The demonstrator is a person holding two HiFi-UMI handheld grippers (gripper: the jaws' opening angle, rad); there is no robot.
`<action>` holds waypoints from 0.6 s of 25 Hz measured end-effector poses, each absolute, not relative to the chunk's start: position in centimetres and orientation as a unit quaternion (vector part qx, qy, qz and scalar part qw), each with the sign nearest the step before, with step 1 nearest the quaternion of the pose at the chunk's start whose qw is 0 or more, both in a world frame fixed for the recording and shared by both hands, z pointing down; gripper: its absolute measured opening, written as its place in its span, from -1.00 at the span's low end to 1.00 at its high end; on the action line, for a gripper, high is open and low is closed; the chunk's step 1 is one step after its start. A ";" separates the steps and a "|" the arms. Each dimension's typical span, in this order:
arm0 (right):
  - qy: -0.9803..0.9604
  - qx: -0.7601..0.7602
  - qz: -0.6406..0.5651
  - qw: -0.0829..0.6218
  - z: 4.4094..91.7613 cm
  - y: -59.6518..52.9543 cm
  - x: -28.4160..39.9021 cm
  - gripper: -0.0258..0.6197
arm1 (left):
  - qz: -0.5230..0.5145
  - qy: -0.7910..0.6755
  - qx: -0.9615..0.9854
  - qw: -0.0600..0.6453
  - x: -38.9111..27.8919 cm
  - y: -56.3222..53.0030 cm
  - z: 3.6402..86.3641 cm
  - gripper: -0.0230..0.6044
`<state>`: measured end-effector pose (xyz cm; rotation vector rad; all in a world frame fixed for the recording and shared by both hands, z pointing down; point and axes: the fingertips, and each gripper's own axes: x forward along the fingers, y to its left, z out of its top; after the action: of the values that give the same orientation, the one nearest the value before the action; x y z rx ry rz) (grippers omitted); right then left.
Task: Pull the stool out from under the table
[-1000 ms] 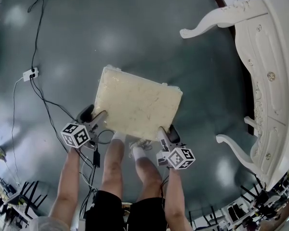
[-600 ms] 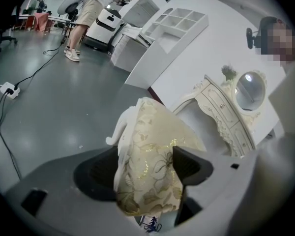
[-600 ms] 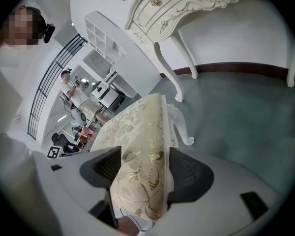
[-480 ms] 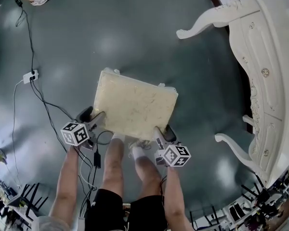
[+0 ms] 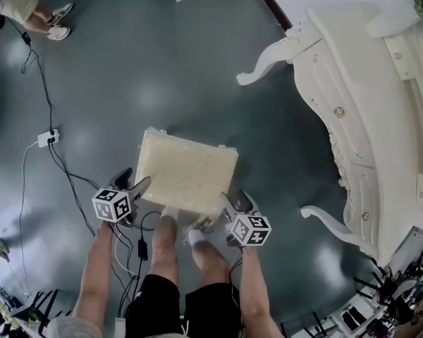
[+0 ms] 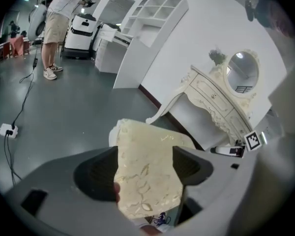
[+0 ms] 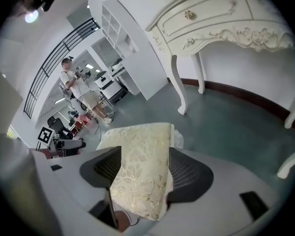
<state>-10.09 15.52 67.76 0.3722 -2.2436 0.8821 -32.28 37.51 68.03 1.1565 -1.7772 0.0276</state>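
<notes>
The stool [image 5: 187, 174] has a cream floral cushion and stands on the grey floor, to the left of the white carved table [image 5: 366, 118] and apart from its curved legs. My left gripper [image 5: 137, 186] is shut on the cushion's near left corner. My right gripper [image 5: 229, 204] is shut on the near right corner. In the left gripper view the cushion [image 6: 137, 136] fills the gap between the left gripper's [image 6: 145, 168] pads. In the right gripper view the right gripper [image 7: 142, 173] clamps the cushion edge [image 7: 145, 141] the same way. The stool's legs are hidden under the seat.
A white power strip [image 5: 48, 138] with black cables lies on the floor at the left. A person's legs [image 5: 28, 9] stand at the far upper left. My own legs [image 5: 166, 248] are just behind the stool. White shelving [image 6: 152, 14] lines the far wall.
The stool and both grippers have come back toward me and away from the table. The gap between stool and table leg has widened, and more of the table top shows now.
</notes>
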 end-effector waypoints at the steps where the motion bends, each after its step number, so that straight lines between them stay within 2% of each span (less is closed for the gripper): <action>1: -0.867 0.147 0.334 0.339 66.5 14.9 -10.3 0.05 | 0.012 -0.736 0.478 0.479 -32.7 36.7 66.8 0.18; 8: -0.889 0.184 0.298 0.294 55.9 11.1 -10.6 0.05 | 0.001 -0.751 0.524 0.401 -33.2 29.6 54.4 0.18; 15: -0.913 0.238 0.236 0.233 43.2 5.5 -8.5 0.03 | 0.009 -0.741 0.593 0.315 -30.8 20.4 42.2 0.17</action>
<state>-8.54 5.46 43.18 0.6534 -2.5088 0.6481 -30.77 20.39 42.18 1.5635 -1.9513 0.0238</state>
